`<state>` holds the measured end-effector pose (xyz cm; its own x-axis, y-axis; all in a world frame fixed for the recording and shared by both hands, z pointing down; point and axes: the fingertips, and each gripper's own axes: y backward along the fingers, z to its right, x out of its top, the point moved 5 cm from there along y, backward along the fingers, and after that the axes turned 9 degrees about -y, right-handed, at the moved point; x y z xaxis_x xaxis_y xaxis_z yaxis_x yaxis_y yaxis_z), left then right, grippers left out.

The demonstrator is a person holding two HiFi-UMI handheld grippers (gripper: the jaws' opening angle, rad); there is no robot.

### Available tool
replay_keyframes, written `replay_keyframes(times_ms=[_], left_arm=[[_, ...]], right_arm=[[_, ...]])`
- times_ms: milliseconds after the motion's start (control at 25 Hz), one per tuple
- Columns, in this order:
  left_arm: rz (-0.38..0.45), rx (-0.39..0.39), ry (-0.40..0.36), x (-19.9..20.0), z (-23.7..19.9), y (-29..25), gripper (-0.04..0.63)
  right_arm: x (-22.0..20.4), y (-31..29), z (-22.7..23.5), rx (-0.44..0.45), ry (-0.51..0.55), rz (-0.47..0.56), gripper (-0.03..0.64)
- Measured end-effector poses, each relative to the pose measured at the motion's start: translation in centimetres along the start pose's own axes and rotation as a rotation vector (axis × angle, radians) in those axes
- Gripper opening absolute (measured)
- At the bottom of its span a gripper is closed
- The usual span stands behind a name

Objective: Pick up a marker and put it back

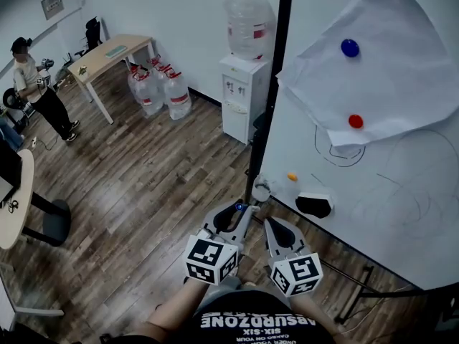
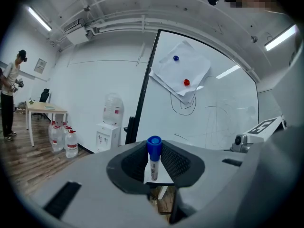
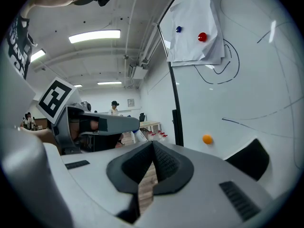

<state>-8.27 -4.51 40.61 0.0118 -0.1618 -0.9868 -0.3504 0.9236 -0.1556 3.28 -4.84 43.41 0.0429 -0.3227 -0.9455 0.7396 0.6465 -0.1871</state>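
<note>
Left gripper (image 1: 240,208): clamped on upright blue-capped white marker (image 2: 153,159).
Right gripper (image 1: 270,223): jaws together, empty.
Risk: bumping the scribbled whiteboard (image 1: 409,192) could tip it loose.

Wood floor (image 1: 143,185) carries water jugs (image 1: 156,89) (clustered); dispenser (image 1: 242,97) beside.

1. Both grippers sit side by side at the lower middle of the head view, pointing up the frame.
2. The left gripper (image 1: 241,211) has its jaws clamped on a blue-capped marker (image 2: 153,156), which stands upright between the pads.
3. The right gripper (image 3: 152,149) has its jaws meeting tip to tip, with nothing between them.
4. The left forearm (image 1: 171,312) reaches in from the bottom edge.
</note>
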Motion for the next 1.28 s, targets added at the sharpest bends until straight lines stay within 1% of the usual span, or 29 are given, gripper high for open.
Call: replay_keyframes(times_ms=[440, 720, 920, 1280], left_arm=[[-0.029, 0.026, -0.007, -1.6, 0.7, 0.5, 0.087], [-0.087, 0.034, -0.040, -4.1, 1.0, 0.4, 0.087], [-0.127, 0.030, -0.040, -5.6, 1.2, 0.6, 0.087], [-0.126, 0.035, -0.036, -5.7, 1.1, 0.8, 0.087]], right_arm=[[-0.2, 0.8, 0.4, 0.003, -0.002, 0.008, -0.003], [-0.5, 1.0, 0.2, 0.003, -0.011, 0.001, -0.003], [-0.9, 1.1, -0.1, 0.008, -0.015, -0.009, -0.003], [-1.2, 1.1, -0.3, 0.014, -0.014, -0.015, -0.003]])
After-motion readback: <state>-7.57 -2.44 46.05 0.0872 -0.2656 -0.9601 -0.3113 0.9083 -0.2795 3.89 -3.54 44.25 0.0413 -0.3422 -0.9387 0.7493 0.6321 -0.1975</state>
